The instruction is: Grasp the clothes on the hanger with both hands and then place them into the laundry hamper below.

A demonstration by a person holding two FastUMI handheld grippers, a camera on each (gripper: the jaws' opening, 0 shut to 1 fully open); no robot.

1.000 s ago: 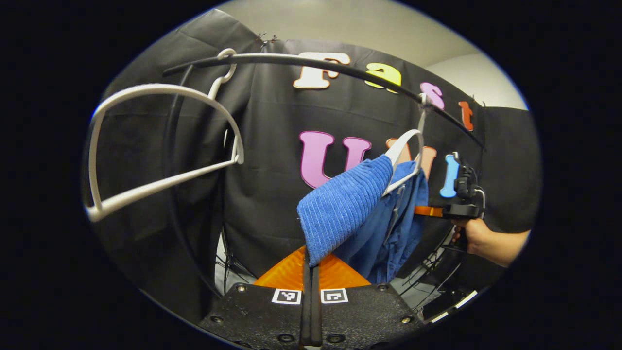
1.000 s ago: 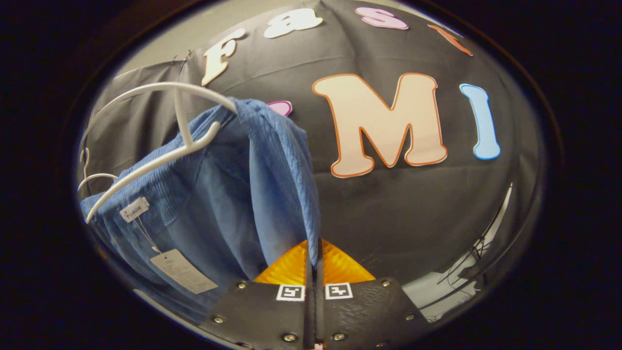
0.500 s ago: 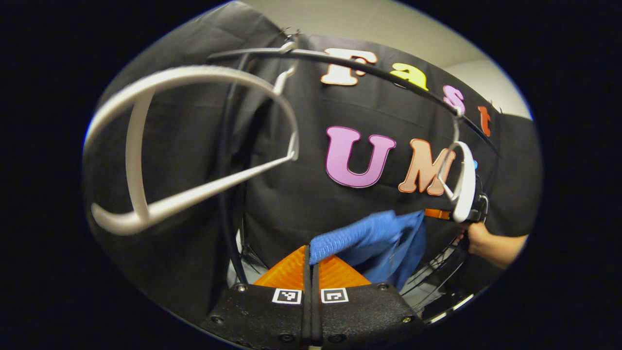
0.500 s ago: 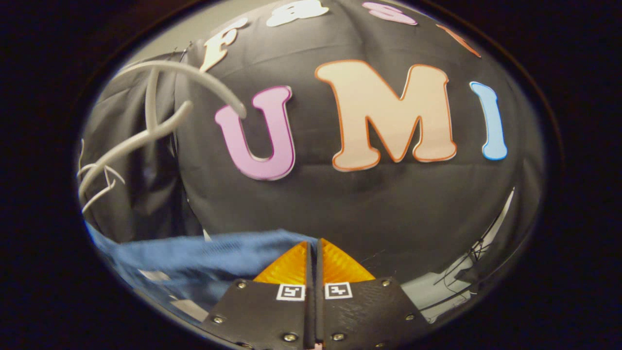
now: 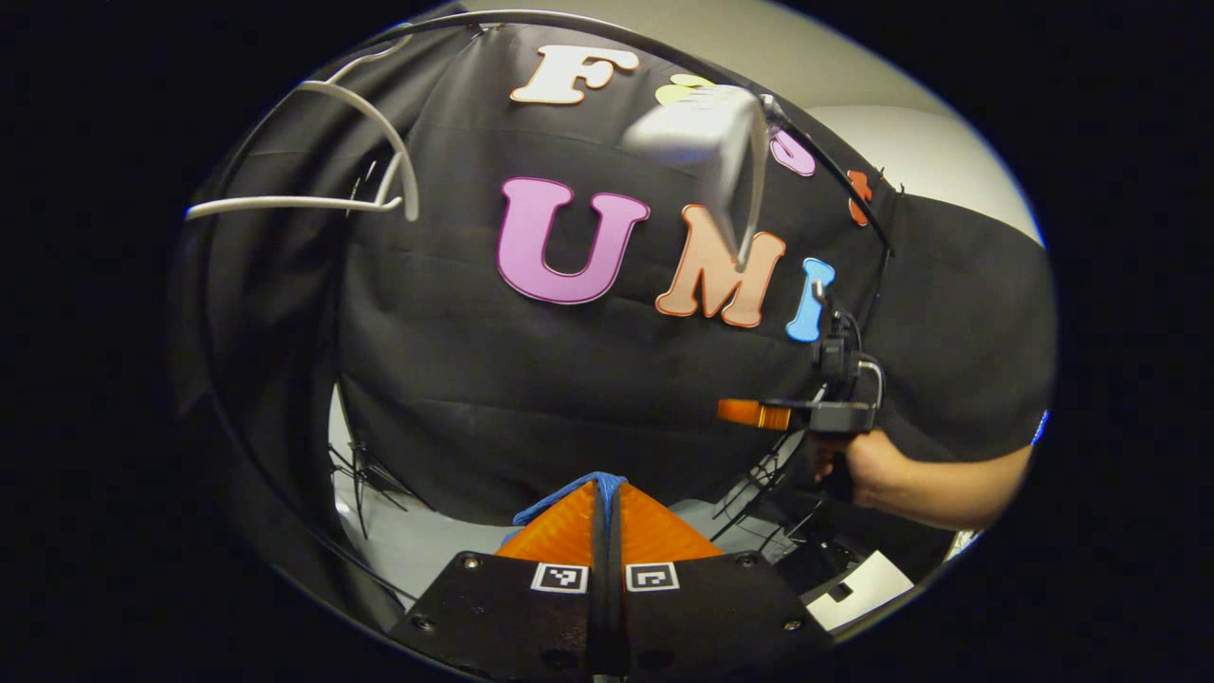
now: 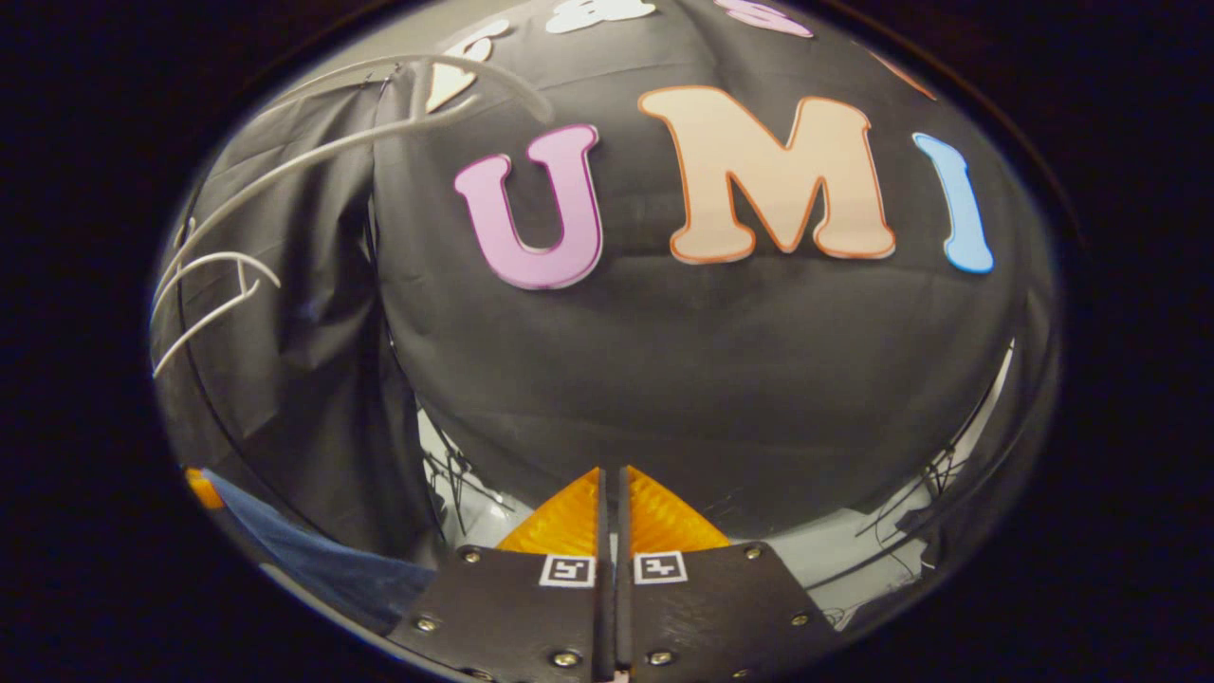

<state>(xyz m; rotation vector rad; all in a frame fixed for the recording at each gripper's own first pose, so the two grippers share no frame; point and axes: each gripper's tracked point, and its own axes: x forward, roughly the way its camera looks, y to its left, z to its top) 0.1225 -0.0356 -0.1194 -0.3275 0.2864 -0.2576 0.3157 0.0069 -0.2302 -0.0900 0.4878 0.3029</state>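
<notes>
Fabric comes first: in the left gripper view, a blue fold of the clothes (image 5: 569,493) sits pinched at the tips of the left gripper (image 5: 607,493), jaws clamped on it so the garment hangs below. The right gripper (image 6: 612,484) has its jaws together; whether cloth lies between them cannot be told, though blue cloth trails at that view's lower left. Farther off, white hangers (image 5: 322,180) dangle bare on the rail (image 5: 835,180), the garment evidently freed for lowering into the hamper.
</notes>
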